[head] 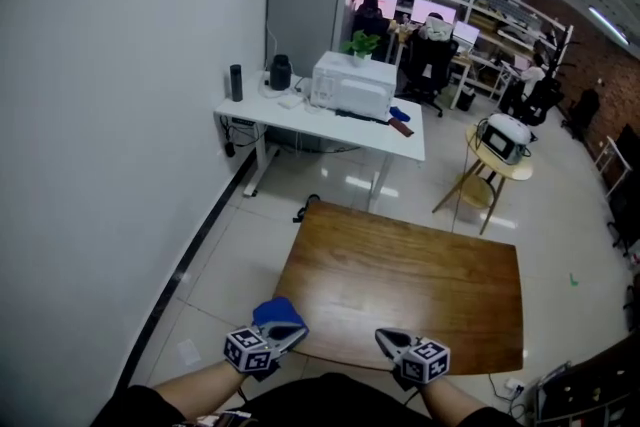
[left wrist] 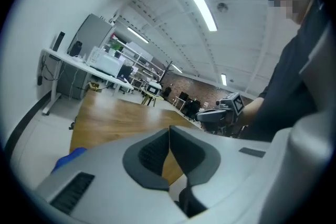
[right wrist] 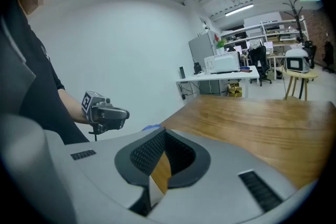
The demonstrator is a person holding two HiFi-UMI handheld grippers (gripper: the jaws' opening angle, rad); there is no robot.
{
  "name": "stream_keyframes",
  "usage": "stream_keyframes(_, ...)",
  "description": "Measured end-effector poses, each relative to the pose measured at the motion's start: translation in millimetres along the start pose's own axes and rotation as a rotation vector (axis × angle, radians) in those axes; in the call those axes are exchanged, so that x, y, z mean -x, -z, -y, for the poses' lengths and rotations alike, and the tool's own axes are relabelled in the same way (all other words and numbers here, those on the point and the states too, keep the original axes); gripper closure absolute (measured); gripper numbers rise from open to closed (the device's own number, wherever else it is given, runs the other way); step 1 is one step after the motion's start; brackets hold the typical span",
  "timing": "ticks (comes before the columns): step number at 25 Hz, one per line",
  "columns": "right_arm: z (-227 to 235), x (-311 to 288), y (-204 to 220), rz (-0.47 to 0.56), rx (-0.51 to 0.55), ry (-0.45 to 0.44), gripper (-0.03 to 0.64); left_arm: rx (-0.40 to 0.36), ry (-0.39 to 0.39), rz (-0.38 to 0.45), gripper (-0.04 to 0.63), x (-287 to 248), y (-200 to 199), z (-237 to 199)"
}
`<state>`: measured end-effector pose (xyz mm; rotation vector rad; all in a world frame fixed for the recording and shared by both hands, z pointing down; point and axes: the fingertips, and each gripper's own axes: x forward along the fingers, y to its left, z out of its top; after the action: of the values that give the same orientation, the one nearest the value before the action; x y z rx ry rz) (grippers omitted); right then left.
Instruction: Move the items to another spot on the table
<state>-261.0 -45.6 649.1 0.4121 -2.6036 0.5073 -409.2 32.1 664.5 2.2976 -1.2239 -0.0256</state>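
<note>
— Entry one?
— Worktop [head: 410,285]: brown wood, glossy, rectangular, standing on a pale tiled floor [head: 235,260] beside a white wall [head: 100,165].
— Entry two?
— Blue item [head: 277,311]: one piece, small, at the worktop's near left corner. Its kind cannot be told, nor whether it rests on the wood or just off the edge.
— Holders?
— Left gripper [left wrist: 169,132]: over the near left corner, just beside the blue item. Fingers [left wrist: 149,155] clenched, tips pressed together with nothing between them. Only wood shows through the gap lower down.
— And the other?
— Right gripper [right wrist: 165,134]: at the worktop's near edge, to the right of the first and apart from the blue item. Its fingers are likewise clenched tip to tip, holding nothing.
— Background stock?
— White desk [head: 300,118]: beyond the worktop's far edge, against the wall. It carries a white box-shaped appliance [head: 350,83], a dark bottle [head: 235,82] and a dark jug [head: 280,72].
— Anything further?
— Round wooden stool [head: 497,173]: off the far right corner, with a small appliance [head: 507,137] on top.
</note>
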Motion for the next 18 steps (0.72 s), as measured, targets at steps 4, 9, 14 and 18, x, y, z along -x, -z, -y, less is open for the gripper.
stream_keyframes(4,26.3,50.2,11.3,0.033,0.031,-0.011,0.614,0.004,0.09,0.025,0.588,-39.4,-1.3,66.7)
stream_keyframes(9,82.3,133.6,43.7,0.058,0.075,-0.05,0.614,-0.017,0.092,0.053,0.588,-115.0,-2.6,138.8)
stream_keyframes(14,103.4,243.2,47.5,0.099,0.084,-0.086,0.614,0.029,0.095,0.114,0.588,-193.2,3.2,227.9)
stream_keyframes(18,117.0,298.1,60.1,0.136,0.071,-0.098,0.614,0.024,0.147,0.082,0.588,-235.1,6.9,284.4)
